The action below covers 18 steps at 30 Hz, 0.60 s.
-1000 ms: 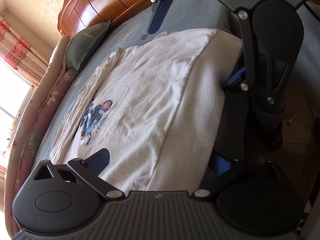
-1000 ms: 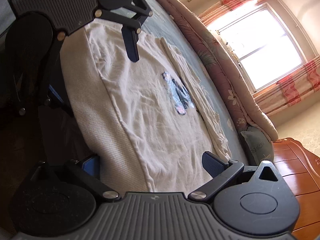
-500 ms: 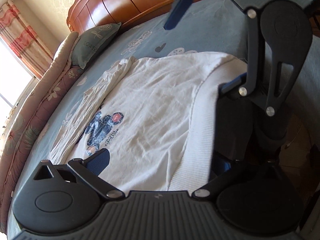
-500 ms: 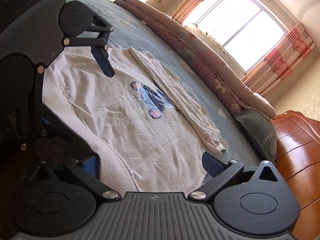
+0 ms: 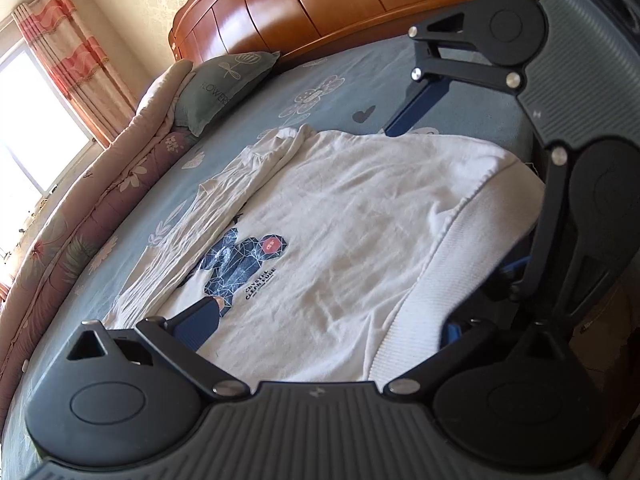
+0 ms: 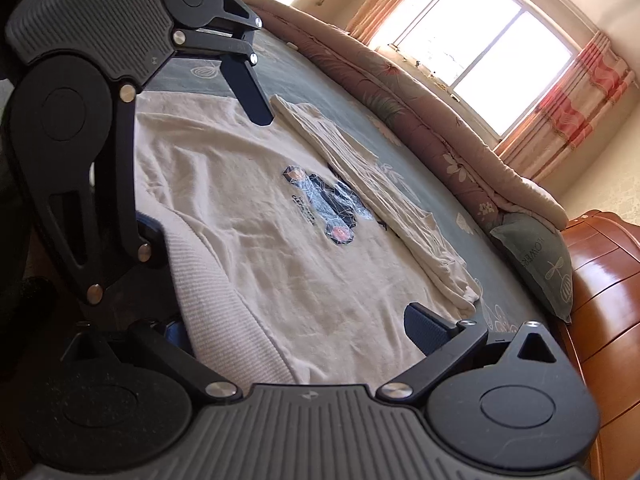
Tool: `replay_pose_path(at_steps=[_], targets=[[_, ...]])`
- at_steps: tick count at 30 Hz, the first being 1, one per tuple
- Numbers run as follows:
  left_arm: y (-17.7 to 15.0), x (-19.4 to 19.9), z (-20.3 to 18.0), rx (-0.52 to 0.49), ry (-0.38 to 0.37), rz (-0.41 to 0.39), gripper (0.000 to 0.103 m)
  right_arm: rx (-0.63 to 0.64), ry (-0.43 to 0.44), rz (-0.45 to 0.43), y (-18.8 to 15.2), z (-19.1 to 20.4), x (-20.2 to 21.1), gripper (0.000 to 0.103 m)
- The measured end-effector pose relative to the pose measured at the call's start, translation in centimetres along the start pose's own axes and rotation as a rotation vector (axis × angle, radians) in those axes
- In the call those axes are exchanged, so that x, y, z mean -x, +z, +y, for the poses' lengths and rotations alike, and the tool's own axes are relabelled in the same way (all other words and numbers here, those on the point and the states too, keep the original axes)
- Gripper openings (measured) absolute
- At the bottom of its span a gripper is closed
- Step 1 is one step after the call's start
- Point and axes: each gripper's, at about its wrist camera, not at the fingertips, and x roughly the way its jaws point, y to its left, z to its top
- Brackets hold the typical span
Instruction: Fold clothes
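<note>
A white sweatshirt (image 5: 352,216) with a dark blue print (image 5: 240,268) lies flat on the blue bed sheet (image 5: 360,92). Its ribbed hem (image 5: 448,264) hangs at the near bed edge. A folded sleeve (image 6: 380,192) lies along the shirt's far side. My left gripper (image 5: 326,320) is open across the hem, one finger over the shirt and the other past the bed edge. My right gripper (image 6: 298,326) is open the same way further along the hem (image 6: 224,304). Each shows in the other's view: right gripper (image 5: 456,196), left gripper (image 6: 204,172). Neither holds cloth.
A grey-green pillow (image 5: 224,88) leans against the wooden headboard (image 5: 320,4). A rolled floral quilt (image 6: 424,128) runs along the far side of the bed under the window (image 6: 472,36). Dark floor (image 5: 600,320) lies past the near bed edge.
Both views have tilted up and drawn back from the shirt, so more of the headboard, pillow and window shows. The shirt has not moved and both grippers stay open.
</note>
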Motion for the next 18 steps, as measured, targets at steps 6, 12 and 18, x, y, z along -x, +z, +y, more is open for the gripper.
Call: replay_pose_path(at_steps=[6,12,18], targets=[[-1.3,-0.2,-0.6,-0.026,0.020,0.012,0.102,0.030,-0.142,0.002,0.0,0.2,-0.7,0.103],[-1.0,-1.3,-1.9,-0.087,0.117,0.011,0.102,0.011,-0.162,-0.035,0.7,-0.5,0.5,0.103],[-2.9,-1.0,-1.4,-0.224,0.233,0.068,0.102,-0.019,-0.156,-0.017,0.2,-1.3,0.3,0.103]])
